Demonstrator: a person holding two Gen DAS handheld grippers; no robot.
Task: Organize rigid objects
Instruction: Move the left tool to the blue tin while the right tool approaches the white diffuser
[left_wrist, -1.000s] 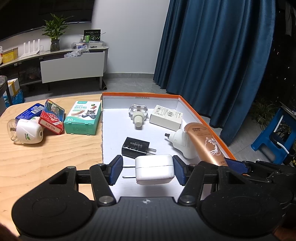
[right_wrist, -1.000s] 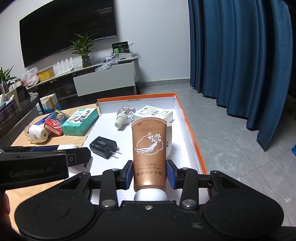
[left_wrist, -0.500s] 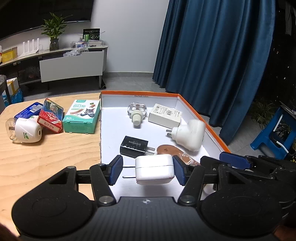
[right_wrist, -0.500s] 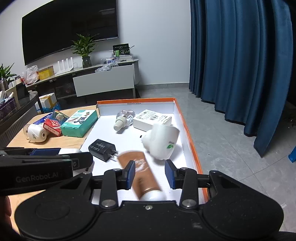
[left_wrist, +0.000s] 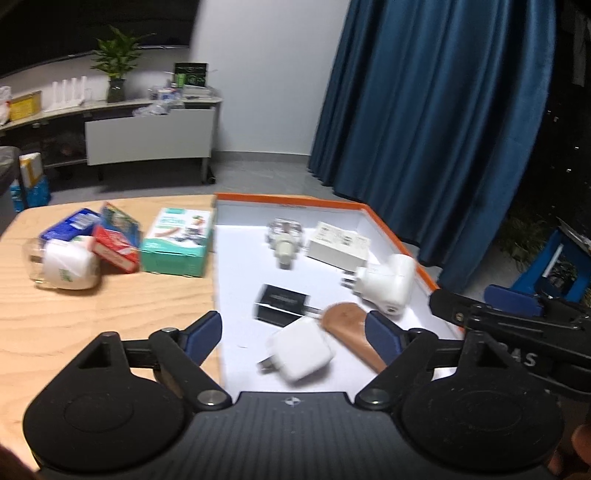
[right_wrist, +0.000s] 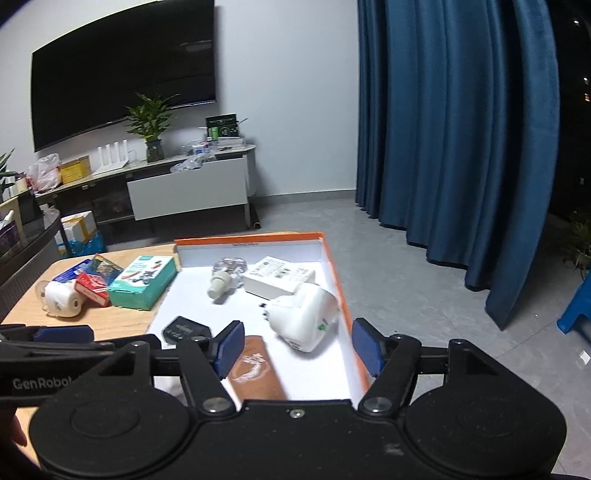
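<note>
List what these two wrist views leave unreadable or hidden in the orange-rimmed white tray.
- Brown cosmetic tube: cap end hidden behind the right gripper body, right view.
- Black plug adapter: label blurred, left view; partly behind a gripper finger, right view.
- White square charger: motion-blurred, left view; hidden in right view.

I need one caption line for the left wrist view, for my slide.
Left gripper opening above a white charger and brown tube lying in the orange-rimmed box.

A home living room is showing here: a large wall television (right_wrist: 122, 70) is hanging at ten o'clock above a low media console (right_wrist: 184, 184) bearing a potted plant (right_wrist: 151, 125), with blue curtains (right_wrist: 461, 129) draping at two o'clock.
</note>
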